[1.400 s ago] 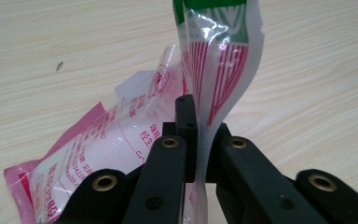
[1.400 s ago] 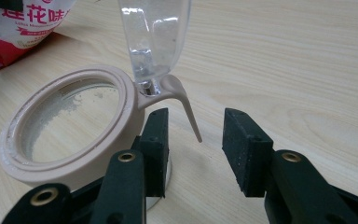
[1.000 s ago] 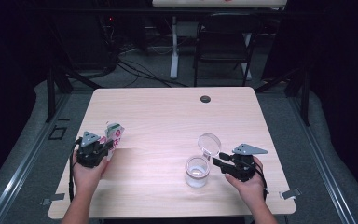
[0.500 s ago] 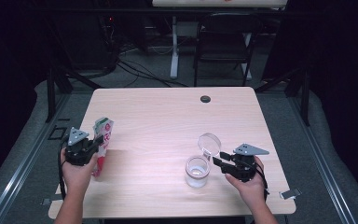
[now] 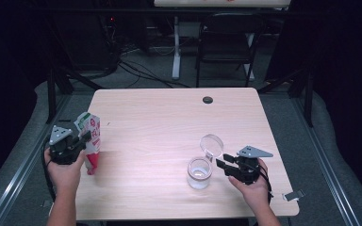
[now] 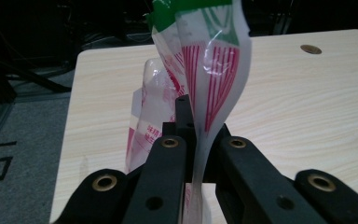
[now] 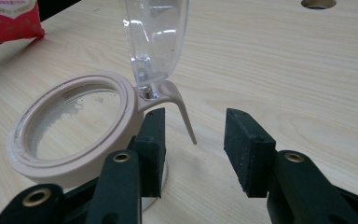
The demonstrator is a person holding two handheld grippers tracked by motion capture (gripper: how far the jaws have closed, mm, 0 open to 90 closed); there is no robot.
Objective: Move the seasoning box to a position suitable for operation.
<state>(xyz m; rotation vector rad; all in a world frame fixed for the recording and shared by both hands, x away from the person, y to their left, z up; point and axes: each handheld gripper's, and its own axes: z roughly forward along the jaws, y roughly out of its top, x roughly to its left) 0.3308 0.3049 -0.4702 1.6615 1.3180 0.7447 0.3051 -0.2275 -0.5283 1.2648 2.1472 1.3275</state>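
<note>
A red, white and green plastic pouch (image 5: 91, 139) hangs at the table's left edge, its bottom end near the wood. My left gripper (image 5: 82, 140) is shut on it, and in the left gripper view the jaws pinch the pouch's flat edge (image 6: 214, 70) between them (image 6: 196, 144). A clear jar (image 5: 199, 173) with a beige rim (image 7: 70, 140) stands at the front right, its clear hinged lid (image 7: 154, 37) standing up open. My right gripper (image 5: 221, 165) is open just right of the jar. The rim's beige tab (image 7: 182, 109) sits between the jaws (image 7: 193, 140), and the pads do not touch it.
The light wooden table (image 5: 169, 122) has a dark round grommet (image 5: 208, 100) near its far edge. A black chair (image 5: 226, 37) and cables sit on the floor behind it. The table's left edge is close beside my left hand.
My left hand has moved left and a little up with the pouch, which now hangs more upright. The right hand and the jar have stayed put.
</note>
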